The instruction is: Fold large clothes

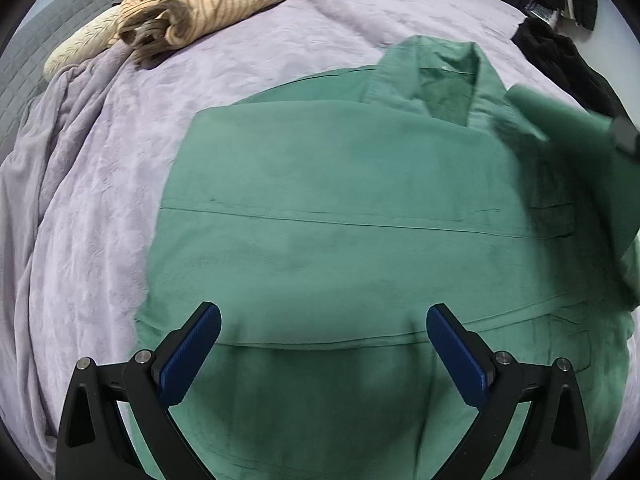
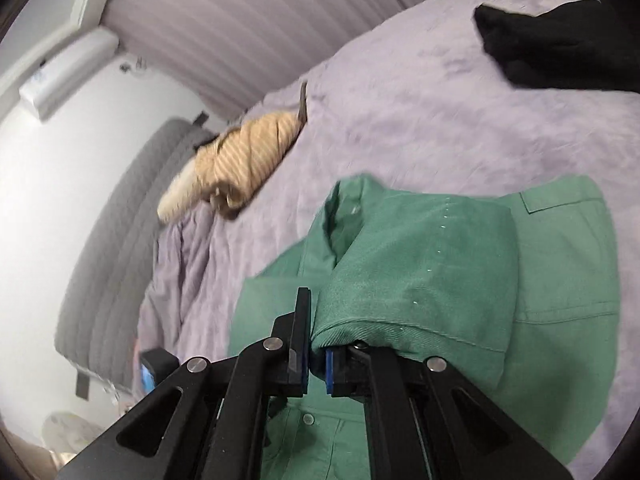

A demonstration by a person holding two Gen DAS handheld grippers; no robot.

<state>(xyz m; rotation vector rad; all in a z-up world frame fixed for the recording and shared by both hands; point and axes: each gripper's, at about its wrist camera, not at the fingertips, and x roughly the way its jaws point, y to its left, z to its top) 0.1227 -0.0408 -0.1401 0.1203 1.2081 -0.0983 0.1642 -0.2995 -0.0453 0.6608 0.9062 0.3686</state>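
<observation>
A large green shirt (image 1: 340, 208) lies spread on the lilac bed cover (image 1: 248, 60), collar at the far side. My left gripper (image 1: 324, 332) is open and empty, hovering just above the shirt's near part. My right gripper (image 2: 316, 344) is shut on the green sleeve (image 2: 420, 276) and holds it lifted over the shirt body (image 2: 560, 280). In the left wrist view the lifted sleeve (image 1: 560, 120) shows blurred at the right, with the right gripper's tip partly seen at the frame edge.
A striped beige garment (image 1: 208, 0) lies bundled at the far left of the bed, also in the right wrist view (image 2: 248, 160). Black clothes (image 1: 560, 52) lie at the far right. A grey headboard (image 2: 120, 248) and a curtain (image 2: 260, 20) border the bed.
</observation>
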